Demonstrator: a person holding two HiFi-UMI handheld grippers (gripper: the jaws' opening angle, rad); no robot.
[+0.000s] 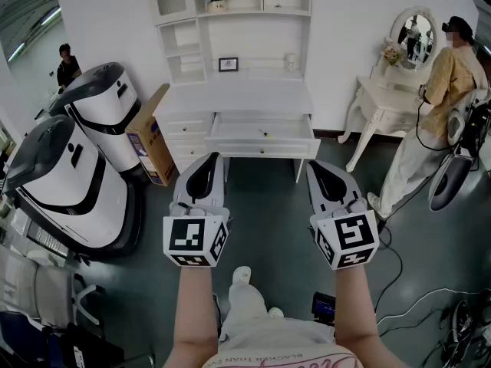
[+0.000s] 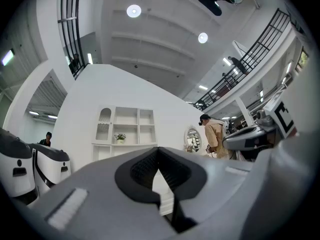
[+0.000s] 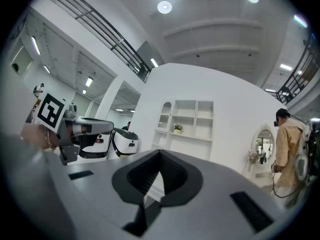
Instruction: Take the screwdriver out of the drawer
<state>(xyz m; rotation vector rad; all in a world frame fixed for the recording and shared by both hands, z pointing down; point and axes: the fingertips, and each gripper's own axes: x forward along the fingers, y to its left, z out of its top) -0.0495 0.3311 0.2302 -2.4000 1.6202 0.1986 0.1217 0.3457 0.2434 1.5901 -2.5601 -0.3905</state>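
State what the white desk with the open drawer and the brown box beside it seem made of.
White desk: probably painted wood or board, judging by its smooth matt white panels. Brown box: cardboard, by its flat tan faces and thin edges.

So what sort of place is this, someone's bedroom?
Probably a mock bedroom staged inside a big hall: a white desk and dressing table stand against a freestanding wall, with balcony railings and high ceiling lights overhead.
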